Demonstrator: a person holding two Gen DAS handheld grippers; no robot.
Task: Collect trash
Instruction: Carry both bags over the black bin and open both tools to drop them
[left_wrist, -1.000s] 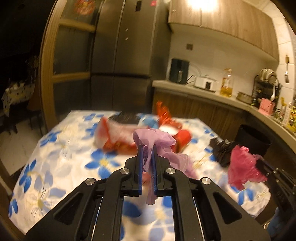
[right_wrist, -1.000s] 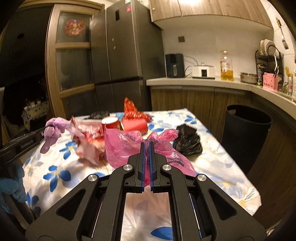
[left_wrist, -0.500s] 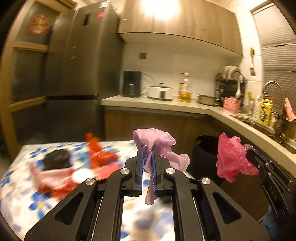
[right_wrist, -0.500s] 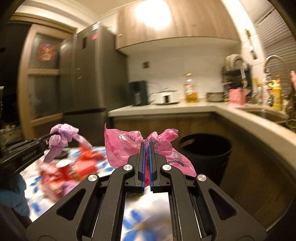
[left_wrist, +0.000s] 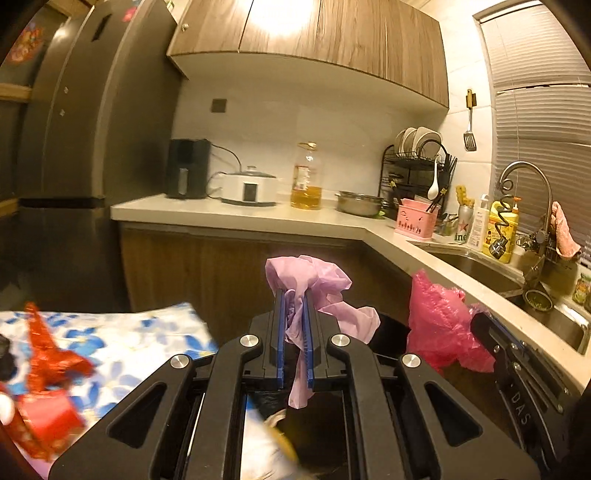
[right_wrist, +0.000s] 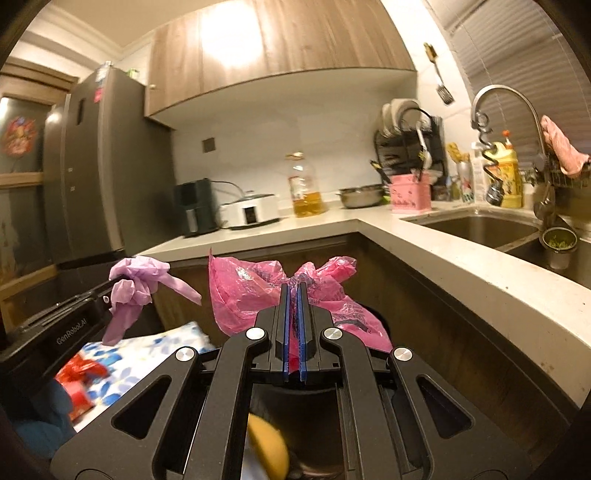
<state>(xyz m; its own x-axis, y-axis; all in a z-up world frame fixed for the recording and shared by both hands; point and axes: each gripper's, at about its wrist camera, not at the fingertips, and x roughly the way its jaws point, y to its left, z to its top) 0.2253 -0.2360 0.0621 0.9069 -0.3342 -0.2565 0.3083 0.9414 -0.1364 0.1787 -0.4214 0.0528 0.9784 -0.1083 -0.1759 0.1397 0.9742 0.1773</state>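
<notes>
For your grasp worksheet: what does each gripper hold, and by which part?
Left gripper: lilac plastic bag, pinched at its bunched middle. Right gripper: pink plastic bag, pinched at a gathered fold near its top.

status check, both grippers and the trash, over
Left gripper shut on lilac bag. Right gripper shut on pink bag. Both over black bin. Nothing blocking the drop.

Oil bottle (left_wrist: 306, 177) stands on counter (left_wrist: 229, 218) (right of cooker (left_wrist: 249, 186)).
</notes>
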